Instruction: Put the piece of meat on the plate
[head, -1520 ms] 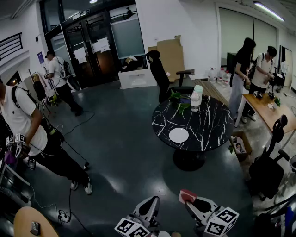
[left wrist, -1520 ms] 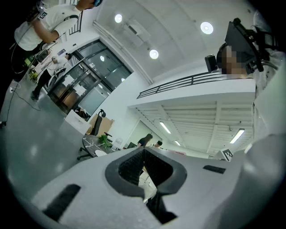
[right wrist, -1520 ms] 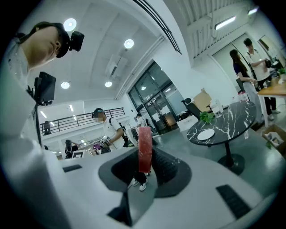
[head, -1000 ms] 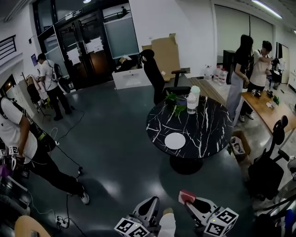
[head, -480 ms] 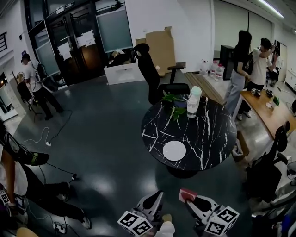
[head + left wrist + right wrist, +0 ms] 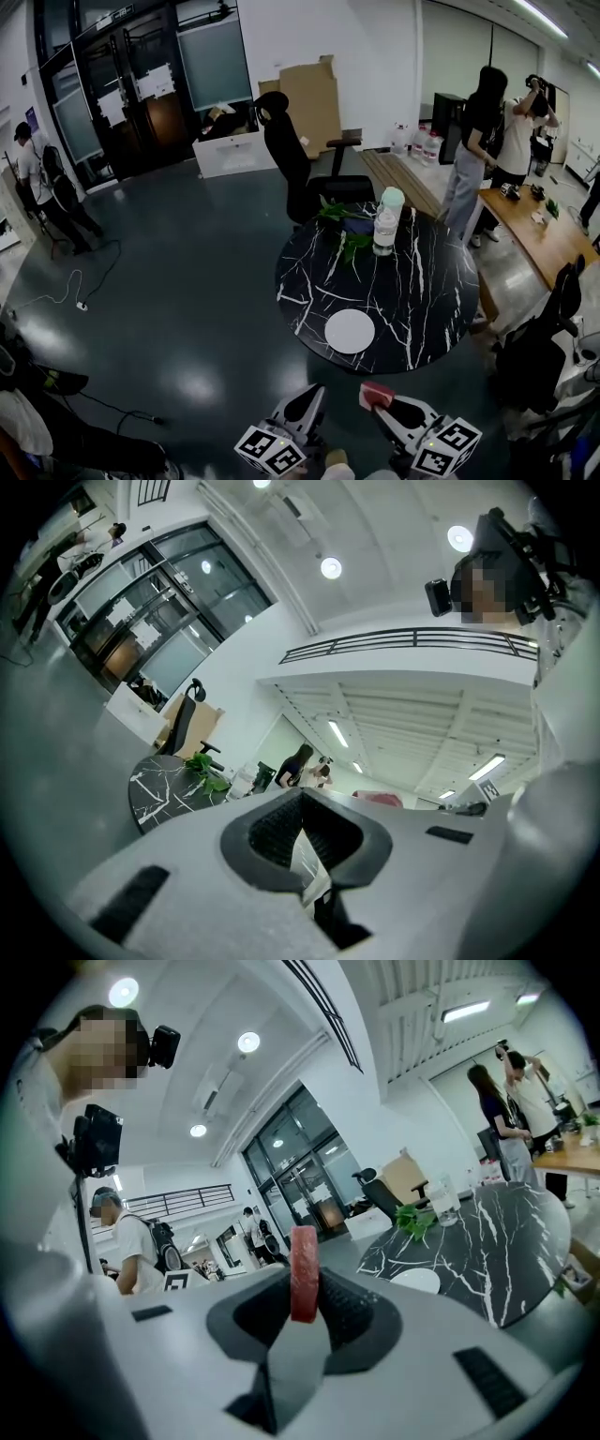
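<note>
Meat (image 6: 304, 1274) gripped, plate (image 6: 350, 331) waiting

Meat is standing on edge in the right gripper (image 6: 305, 1305), pinched firmly, short of the tabletop (image 6: 422, 281). Left gripper (image 6: 302, 841) is sitting clenched on nothing. Grip wants holding steady until squarely over the plate, which is lying bare by the tabletop's near edge; bottle (image 6: 384, 230) and greenery (image 6: 342, 220) are standing beyond

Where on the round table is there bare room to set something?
Bare marble lies left of the plate and across the table's right half. The far edge is crowded with bottles and green leaves.
</note>
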`<state>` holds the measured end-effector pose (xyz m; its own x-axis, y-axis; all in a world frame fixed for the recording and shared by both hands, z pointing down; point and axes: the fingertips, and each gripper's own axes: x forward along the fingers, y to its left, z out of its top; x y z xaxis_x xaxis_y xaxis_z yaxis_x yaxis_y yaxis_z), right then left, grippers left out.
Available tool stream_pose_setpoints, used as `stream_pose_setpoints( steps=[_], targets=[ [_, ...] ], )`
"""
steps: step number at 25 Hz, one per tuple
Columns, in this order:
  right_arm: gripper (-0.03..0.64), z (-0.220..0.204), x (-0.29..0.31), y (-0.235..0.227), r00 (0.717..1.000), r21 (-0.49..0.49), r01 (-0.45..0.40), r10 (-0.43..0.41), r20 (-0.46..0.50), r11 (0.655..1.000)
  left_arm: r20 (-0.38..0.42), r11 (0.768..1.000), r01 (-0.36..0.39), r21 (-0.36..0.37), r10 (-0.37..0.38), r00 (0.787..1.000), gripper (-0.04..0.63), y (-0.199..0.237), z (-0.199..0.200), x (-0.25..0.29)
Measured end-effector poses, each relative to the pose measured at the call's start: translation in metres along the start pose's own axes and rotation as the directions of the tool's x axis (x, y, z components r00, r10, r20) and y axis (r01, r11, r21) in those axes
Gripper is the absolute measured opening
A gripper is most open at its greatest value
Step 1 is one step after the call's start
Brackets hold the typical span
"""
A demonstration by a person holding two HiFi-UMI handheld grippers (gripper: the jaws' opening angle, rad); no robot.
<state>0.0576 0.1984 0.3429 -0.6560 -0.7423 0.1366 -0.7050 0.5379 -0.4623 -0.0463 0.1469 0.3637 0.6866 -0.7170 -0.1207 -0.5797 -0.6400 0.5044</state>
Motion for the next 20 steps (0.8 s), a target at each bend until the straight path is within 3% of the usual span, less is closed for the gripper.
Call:
stream_pose_setpoints(
  steps=[10,20],
  targets=[
    [0.086,0.001,0.028,-0.032,0.999,0.025,0.038,-0.037,-0.04,0.999,-0.023,0.998,-0.026,-0.049,0.024,0.999,0.009,0.036,-0.003,0.03],
    [0.086,0.019,0.093,-0.074,0.996,0.035,-0.03,0.033,-0.08,0.999,-0.007,0.996,-0.084,-0.015,0.084,0.996,0.009,0.09,0.016,0.075]
  ],
)
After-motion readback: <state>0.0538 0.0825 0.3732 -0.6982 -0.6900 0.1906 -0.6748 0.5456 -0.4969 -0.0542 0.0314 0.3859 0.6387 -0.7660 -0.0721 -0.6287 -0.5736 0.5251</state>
